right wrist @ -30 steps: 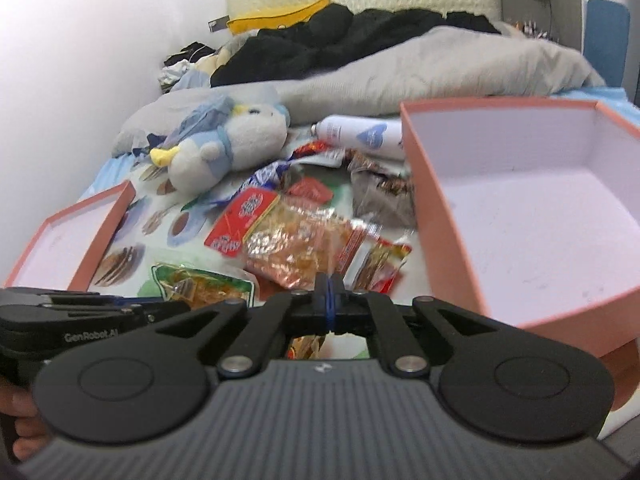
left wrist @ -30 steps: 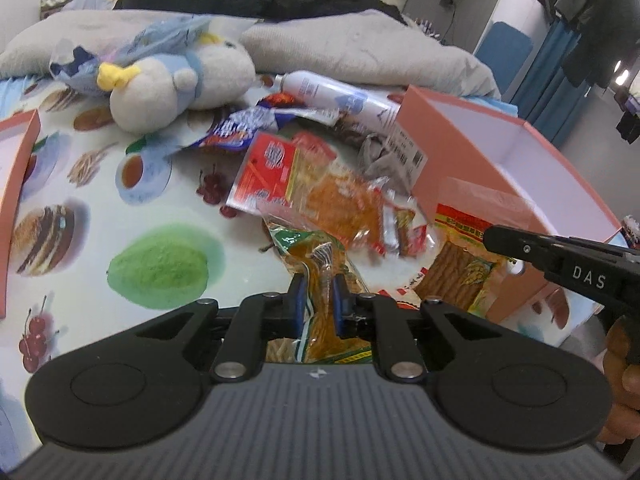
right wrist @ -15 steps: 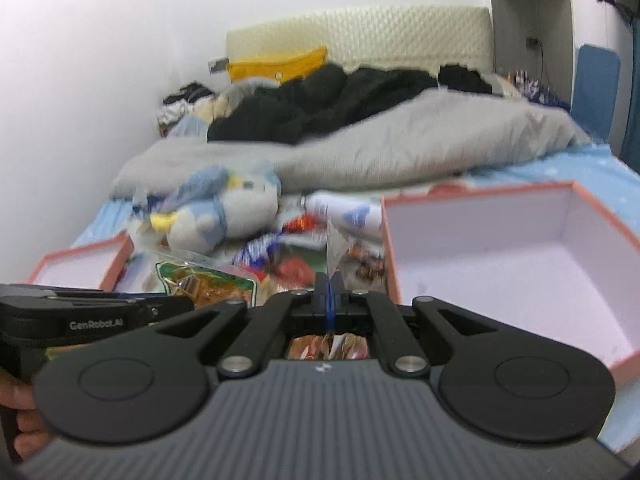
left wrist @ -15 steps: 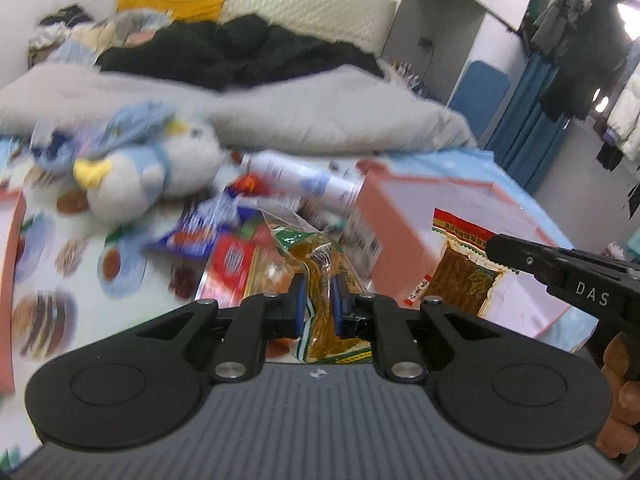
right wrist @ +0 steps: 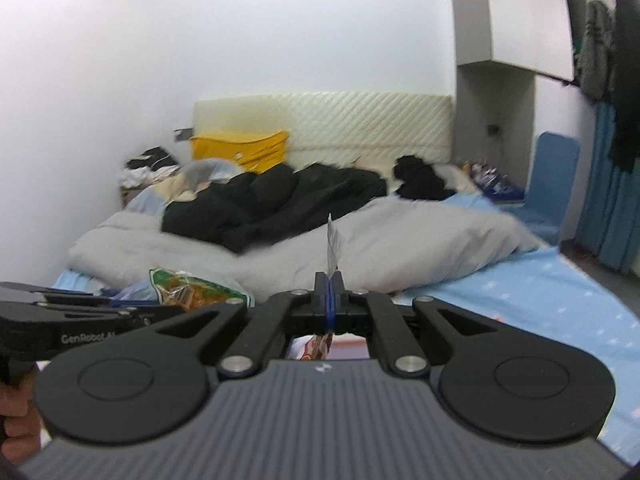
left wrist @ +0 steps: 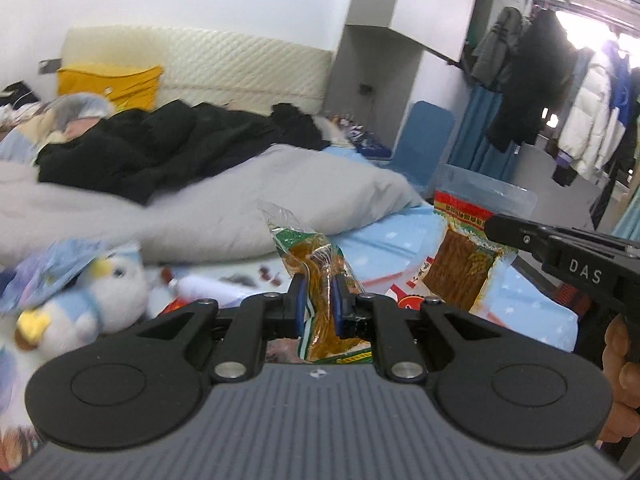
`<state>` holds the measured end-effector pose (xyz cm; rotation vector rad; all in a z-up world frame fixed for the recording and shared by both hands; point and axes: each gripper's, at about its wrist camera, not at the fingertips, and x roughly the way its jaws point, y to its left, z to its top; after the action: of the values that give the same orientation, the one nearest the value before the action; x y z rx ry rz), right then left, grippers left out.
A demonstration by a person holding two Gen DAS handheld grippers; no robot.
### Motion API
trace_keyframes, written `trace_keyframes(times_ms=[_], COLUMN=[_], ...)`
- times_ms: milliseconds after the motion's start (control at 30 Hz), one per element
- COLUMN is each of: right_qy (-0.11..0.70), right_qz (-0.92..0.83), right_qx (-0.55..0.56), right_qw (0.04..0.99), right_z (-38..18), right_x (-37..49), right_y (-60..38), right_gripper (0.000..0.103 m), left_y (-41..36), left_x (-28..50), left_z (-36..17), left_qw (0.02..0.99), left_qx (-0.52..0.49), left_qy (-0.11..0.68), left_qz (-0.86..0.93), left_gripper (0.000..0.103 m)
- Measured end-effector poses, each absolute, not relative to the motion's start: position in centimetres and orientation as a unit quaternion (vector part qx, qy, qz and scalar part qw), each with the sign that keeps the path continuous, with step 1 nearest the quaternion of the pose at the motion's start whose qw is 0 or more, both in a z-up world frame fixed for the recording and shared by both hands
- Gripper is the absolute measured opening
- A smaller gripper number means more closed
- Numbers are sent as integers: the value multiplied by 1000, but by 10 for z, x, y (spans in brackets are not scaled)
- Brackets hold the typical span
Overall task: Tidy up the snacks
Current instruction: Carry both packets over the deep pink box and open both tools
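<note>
My left gripper is shut on a clear green-edged snack packet of orange strips, held up in the air over the bed. My right gripper is shut on the thin sealed edge of a second packet. From the left wrist view that packet shows as a red-topped bag of brown sticks hanging from the right gripper's black body. The green-edged packet also shows at the left of the right wrist view. The pink box is out of view.
A white and blue plush toy and a white bottle lie low on the left with blurred snack wrappers. A grey duvet and black clothes cover the bed behind. Coats hang at the right.
Both grippers have risen with their packets and tilted up. The snack pile and the pink box have dropped out of view, and the headboard and wall now fill the frames.
</note>
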<state>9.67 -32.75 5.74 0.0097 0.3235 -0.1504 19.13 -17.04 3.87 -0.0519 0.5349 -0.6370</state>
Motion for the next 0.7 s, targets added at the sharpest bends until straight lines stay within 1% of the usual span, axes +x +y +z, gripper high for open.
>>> trace_keyframes(times_ms=[133, 267, 433, 567, 700], right_qy=[175, 214, 275, 334, 369], right_qz=[-107, -136, -170, -186, -188], right_qx=[8, 14, 32, 37, 56], right_qw=[979, 967, 946, 923, 908], right_z=[58, 39, -4, -49, -84], right_x=[106, 118, 133, 142, 144], right_y=[-357, -386, -424, -448, -465], right_gripper=[3, 4, 4, 4, 4], left_y=[-208, -252, -303, -328, -349], left_x=[203, 216, 240, 253, 259], left_z=[48, 38, 3, -28, -48], left_qw=[906, 895, 870, 848, 841], left_qx=[-17, 5, 49, 46, 65], left_qy=[264, 285, 339, 390, 408], left_qz=[-329, -343, -355, -355, -351], left_gripper=[16, 16, 16, 16, 16])
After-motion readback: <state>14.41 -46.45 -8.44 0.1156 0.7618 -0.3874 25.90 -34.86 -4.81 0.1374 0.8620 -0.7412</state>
